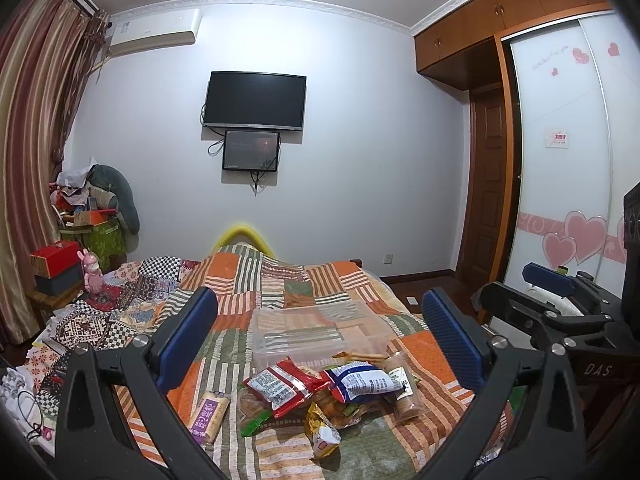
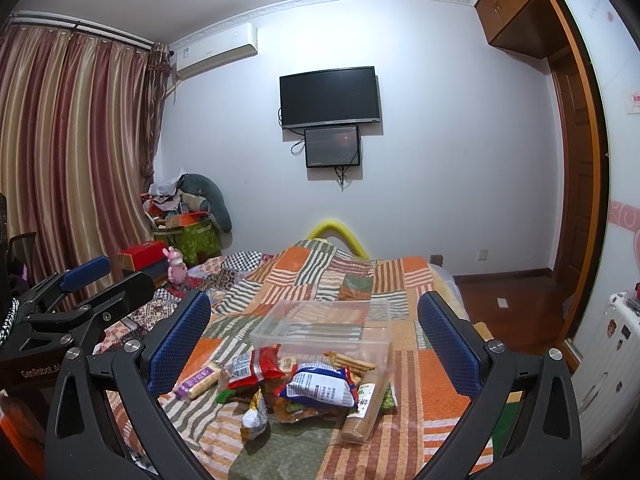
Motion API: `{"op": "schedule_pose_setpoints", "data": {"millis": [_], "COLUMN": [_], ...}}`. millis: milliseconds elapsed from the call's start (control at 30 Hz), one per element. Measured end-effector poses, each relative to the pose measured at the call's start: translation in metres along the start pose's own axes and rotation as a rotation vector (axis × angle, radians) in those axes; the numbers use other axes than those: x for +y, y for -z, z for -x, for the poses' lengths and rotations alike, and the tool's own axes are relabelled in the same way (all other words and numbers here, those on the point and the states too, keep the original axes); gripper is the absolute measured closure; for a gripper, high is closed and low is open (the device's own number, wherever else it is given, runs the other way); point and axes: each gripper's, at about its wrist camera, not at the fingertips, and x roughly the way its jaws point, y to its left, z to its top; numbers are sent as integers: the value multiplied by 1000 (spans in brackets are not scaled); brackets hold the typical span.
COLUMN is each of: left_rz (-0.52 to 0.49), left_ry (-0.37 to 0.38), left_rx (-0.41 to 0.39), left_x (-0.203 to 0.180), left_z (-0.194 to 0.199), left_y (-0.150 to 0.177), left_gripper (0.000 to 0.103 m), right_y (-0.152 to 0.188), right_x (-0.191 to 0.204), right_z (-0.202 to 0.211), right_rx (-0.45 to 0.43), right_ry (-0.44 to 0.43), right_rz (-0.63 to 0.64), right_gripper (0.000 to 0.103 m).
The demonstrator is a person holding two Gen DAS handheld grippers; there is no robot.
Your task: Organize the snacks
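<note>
1. Left tool [image 1: 320, 336] spread wide, gripping nothing; blue pads flank the snack heap low in the left wrist view.
2. Right tool [image 2: 314, 338] likewise spread wide and unloaded; seen also at the right edge of the left wrist view, hanging beside the bed.
3. Snacks heaped on the patchwork quilt [image 1: 280, 280] at lower centre of both views: red packet [image 1: 280, 390], blue-and-white packet [image 1: 360, 382], purple biscuit pack [image 1: 208, 416] lying apart at the left, small yellow packet [image 1: 322, 430] nearest the lens, tall clear tube of brown biscuits [image 2: 366, 404] leaning at the right, thin brown sticks [image 2: 350, 360] along the far side.
4. Clear plastic bin [image 1: 320, 328] just behind the heap, toward frame centre; looks bare inside, though see-through walls make that hard to confirm; tube's upper end appears to touch its near wall.
5. Judged stage: the very start, with no snack moved into the bin yet and neither tool committed to a pick.
6. Next move likely calls for lowering one tool over an outlying item, such as the purple pack or the yellow packet; closing across the narrow side; lifting over the near rim.
7. Risk: slippery, crinkly wrappers and overlapping packets may drag neighbours along.
</note>
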Motion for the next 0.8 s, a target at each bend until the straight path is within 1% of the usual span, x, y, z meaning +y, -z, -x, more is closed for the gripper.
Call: {"op": "schedule_pose_setpoints", "data": {"millis": [233,333,433,600,700,800], "left_rz": [17,19,30,44,42,23], "left_ry": [-1,3,12,-25,-66,-88], "left_rx": [28,59,110,190,231,282], "left_x": [8,12,22,44,59,72], "left_z": [-10,-17,-26,-44,-56,-70], "left_y": [4,8,14,26,36,48], "left_gripper": [0,0,0,0,0,0], "right_y": [1,3,7,16,25,36], "right_x": [-3,-6,-11,-20,-28,-36], "right_z": [-3,-9,-16,-31,-43,-56], "right_rx": [8,22,43,95,140,198], "right_ry": [11,23,32,48,65,85], "right_rz": [-8,-14,-21,-36,-49,-61], "right_gripper": [0,0,0,0,0,0]}}
